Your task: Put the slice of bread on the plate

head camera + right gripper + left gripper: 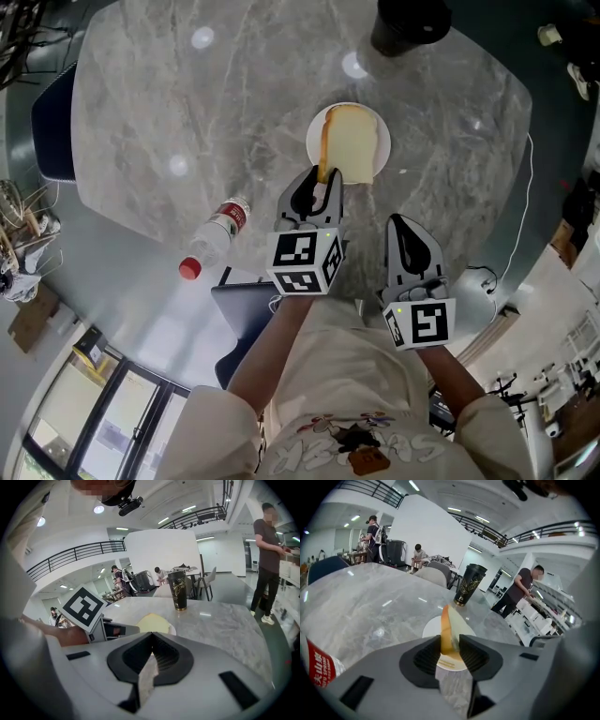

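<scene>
Bread (pixel 354 141) at the plate (pixel 313 145)
Left gripper (pixel 321 176) pinches the bread's near edge, holding it tilted over the plate, probably to lay it flat; right gripper (pixel 397 223) hangs beside, jaws together and empty, not needed here.

Near the top centre of the frame, the slice of bread (pixel 354 141) lies on the white plate (pixel 313 141) on a grey marble table (pixel 169 103). My left gripper (pixel 323 180) reaches the plate's lower edge, and the slice's crusty near corner sits between its jaws. My right gripper (pixel 396 221) hangs lower right, clear of the plate. A plastic water bottle (pixel 217 234) with a red cap lies at left centre. A dark cup (pixel 408 23) stands at the top edge.
</scene>
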